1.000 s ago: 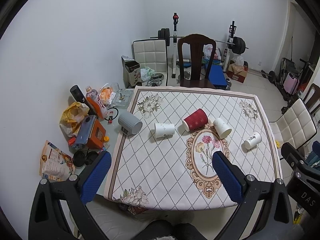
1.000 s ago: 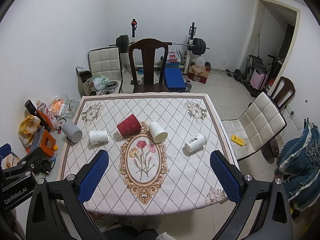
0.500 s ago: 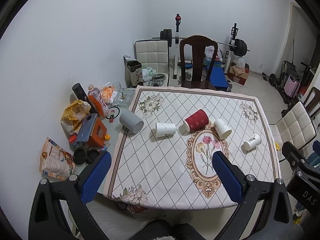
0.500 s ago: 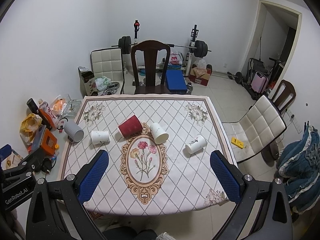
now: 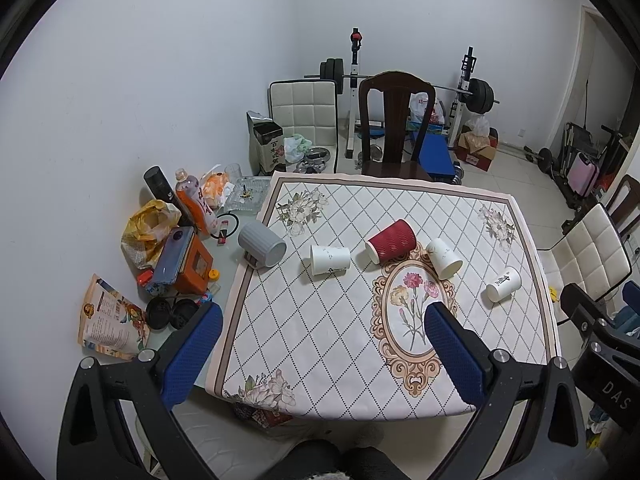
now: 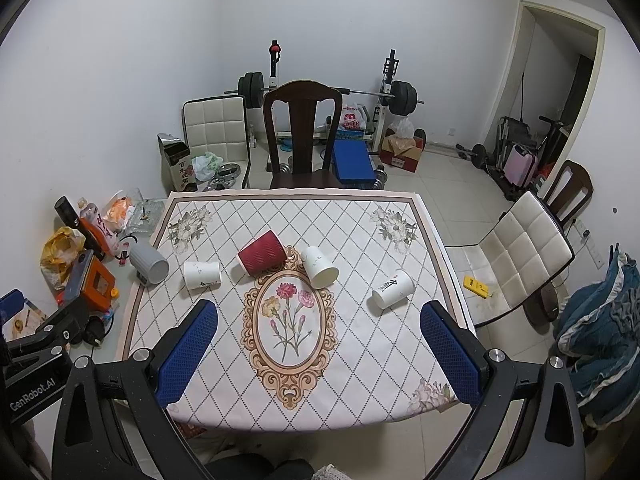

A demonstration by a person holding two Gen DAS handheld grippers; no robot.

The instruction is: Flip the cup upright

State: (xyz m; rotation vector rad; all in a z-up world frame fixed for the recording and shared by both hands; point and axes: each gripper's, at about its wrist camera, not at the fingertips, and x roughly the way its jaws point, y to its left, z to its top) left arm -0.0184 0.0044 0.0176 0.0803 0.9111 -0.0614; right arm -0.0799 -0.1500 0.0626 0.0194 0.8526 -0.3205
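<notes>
"GenRobot.AI" on left gripper (image 6: 30,390); seemingly "DAS" on right gripper (image 5: 614,390).

Even, soft indoor light, faint shadows, sharp focus throughout, strong fisheye bending and black vignette at edges.

Five cups lie on their sides in a loose row across the patterned tablecloth (image 5: 320,332): a grey ribbed cup (image 5: 262,244) at the left edge, a white paper cup (image 5: 330,260) beside it, a red ribbed cup (image 5: 392,241) mid-table, a white cup (image 5: 444,259) just right of the red one, and a white cup with black lettering (image 5: 504,284) farthest right, apart from the rest
</notes>
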